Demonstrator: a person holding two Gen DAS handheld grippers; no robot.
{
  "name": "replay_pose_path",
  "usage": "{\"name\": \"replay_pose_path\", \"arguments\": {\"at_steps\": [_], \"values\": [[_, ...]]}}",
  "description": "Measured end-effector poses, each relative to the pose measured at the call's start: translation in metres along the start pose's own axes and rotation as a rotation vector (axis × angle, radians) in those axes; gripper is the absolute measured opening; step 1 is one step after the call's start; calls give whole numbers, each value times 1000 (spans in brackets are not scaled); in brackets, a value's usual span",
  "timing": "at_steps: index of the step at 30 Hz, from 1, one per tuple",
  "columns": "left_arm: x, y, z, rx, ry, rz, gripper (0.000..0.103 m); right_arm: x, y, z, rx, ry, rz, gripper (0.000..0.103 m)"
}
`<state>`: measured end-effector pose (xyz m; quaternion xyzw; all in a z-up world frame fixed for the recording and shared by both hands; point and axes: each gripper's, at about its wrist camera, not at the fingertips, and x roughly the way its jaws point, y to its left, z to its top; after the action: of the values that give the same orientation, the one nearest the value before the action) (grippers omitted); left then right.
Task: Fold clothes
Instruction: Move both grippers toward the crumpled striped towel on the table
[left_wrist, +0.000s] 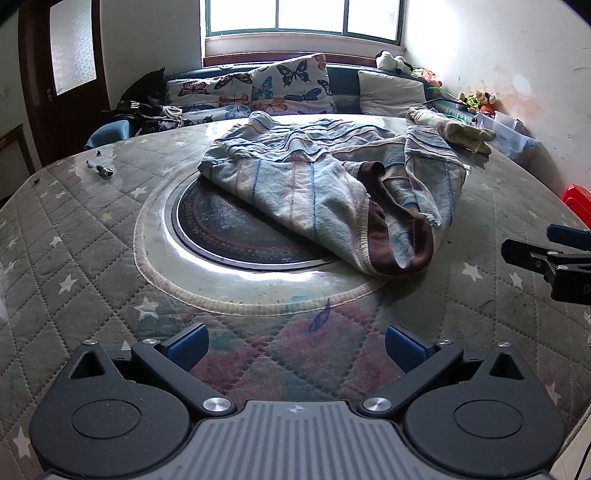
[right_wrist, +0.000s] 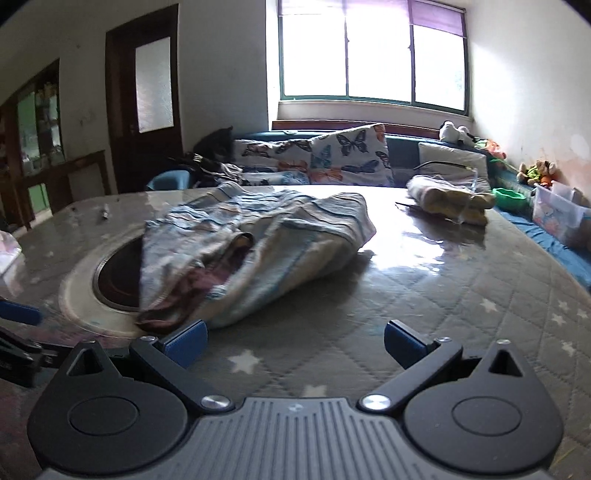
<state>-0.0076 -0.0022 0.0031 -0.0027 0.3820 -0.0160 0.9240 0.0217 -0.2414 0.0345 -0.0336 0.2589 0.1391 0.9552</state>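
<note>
A pale blue striped garment (left_wrist: 325, 177) with a brown hem lies crumpled on the quilted table cover, partly over a dark round inset (left_wrist: 236, 229). In the right wrist view the same garment (right_wrist: 258, 243) lies just beyond my right gripper's left finger. My left gripper (left_wrist: 297, 345) stands open over bare cover, short of the garment. My right gripper (right_wrist: 295, 341) is open too, nothing between its blue pads. The right gripper's fingers (left_wrist: 546, 254) show at the right edge of the left wrist view. A folded yellowish cloth (left_wrist: 454, 127) rests at the far right of the table.
A small metal tool (left_wrist: 99, 168) lies at the table's far left. Butterfly cushions (left_wrist: 288, 85) line a bench behind the table under a window. A clear plastic box (right_wrist: 557, 216) and soft toys (right_wrist: 535, 171) sit at the right. A dark door (right_wrist: 144, 122) stands at the left.
</note>
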Motion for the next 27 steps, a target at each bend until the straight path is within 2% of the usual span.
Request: {"name": "replay_pose_path", "arguments": {"at_steps": [8,17,27], "values": [[-4,0,-2,-1,-5,-1,103,-16,22,0,7,-30,41,103],[-5,-2,-3,7,-5,-9,103,-11,28,-3,46,65,124,103],[2,-8,2,13,25,-32,103,-7,23,-7,84,99,111,103]]}}
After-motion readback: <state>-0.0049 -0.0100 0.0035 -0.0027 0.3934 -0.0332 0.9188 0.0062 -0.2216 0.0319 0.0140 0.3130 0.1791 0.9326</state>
